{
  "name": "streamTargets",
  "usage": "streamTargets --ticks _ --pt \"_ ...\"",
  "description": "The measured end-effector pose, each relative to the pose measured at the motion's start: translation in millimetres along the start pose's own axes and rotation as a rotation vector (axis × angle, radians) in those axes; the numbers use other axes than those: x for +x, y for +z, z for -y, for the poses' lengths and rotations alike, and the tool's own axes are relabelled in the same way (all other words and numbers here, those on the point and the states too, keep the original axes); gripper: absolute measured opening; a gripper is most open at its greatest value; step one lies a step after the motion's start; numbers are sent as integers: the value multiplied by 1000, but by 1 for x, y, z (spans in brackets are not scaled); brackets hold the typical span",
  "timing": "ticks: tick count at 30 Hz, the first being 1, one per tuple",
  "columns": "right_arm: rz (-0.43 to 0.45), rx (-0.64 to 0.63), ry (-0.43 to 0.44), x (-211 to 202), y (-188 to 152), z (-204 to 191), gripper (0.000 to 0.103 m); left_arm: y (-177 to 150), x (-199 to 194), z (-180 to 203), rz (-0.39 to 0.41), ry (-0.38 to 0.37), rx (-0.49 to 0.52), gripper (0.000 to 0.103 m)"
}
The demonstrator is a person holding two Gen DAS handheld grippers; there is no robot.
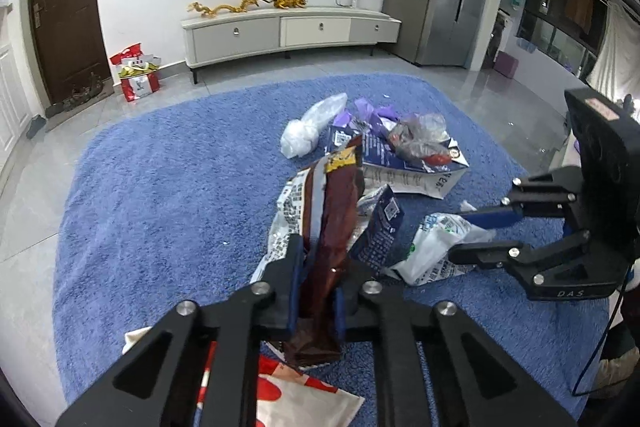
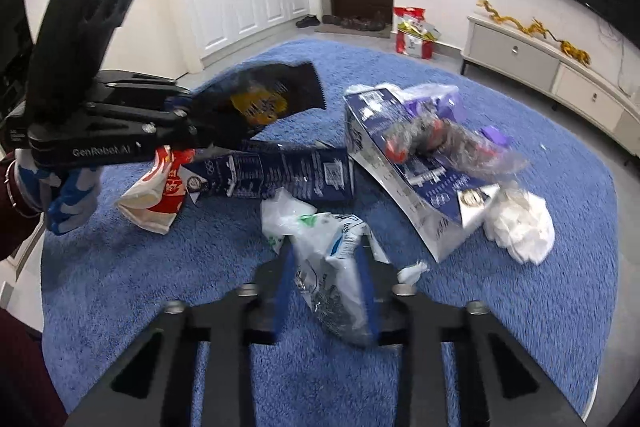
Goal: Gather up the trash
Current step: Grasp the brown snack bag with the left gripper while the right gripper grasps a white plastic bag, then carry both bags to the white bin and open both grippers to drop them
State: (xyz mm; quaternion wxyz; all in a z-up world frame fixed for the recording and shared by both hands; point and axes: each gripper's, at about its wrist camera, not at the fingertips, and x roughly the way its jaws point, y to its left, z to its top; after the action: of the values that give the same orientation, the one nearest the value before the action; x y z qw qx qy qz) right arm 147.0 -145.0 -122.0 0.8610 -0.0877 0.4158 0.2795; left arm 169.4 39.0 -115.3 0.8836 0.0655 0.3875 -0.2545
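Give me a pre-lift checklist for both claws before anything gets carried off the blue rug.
1. Left claw shut on the brown snack wrapper: ok, both pads press its sides.
2. Right claw shut on the white plastic bag: ok, the bag is pinched between the pads.
3. Brown snack wrapper free of the pile: cannot tell; its lower end overlaps the red and white bag.
4. White plastic bag free of the dark blue carton: cannot tell, they overlap in view.
5. Claws apart from each other: ok.
6. Trash bin in sight: not ok, none shows in either view.
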Motion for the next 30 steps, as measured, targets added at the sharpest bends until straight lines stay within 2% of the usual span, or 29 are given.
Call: streamTargets --ticks 4,8,13,21,30 --pt "17 50 -24 -13 -9 -2 17 -2 -18 3 30 2 -28 10" --pt "47 78 -47 -31 -16 -11 13 -4 -39 10 60 8 -29 9" --pt "117 104 -61 -62 -25 -25 13 -9 -63 21 88 9 -28 8" --pt "203 132 -88 -105 -41 -41 13 -20 -89 34 109 -45 -59 7" --pt "275 214 -124 -144 -72 -13 13 -9 -90 74 98 -71 -10 7"
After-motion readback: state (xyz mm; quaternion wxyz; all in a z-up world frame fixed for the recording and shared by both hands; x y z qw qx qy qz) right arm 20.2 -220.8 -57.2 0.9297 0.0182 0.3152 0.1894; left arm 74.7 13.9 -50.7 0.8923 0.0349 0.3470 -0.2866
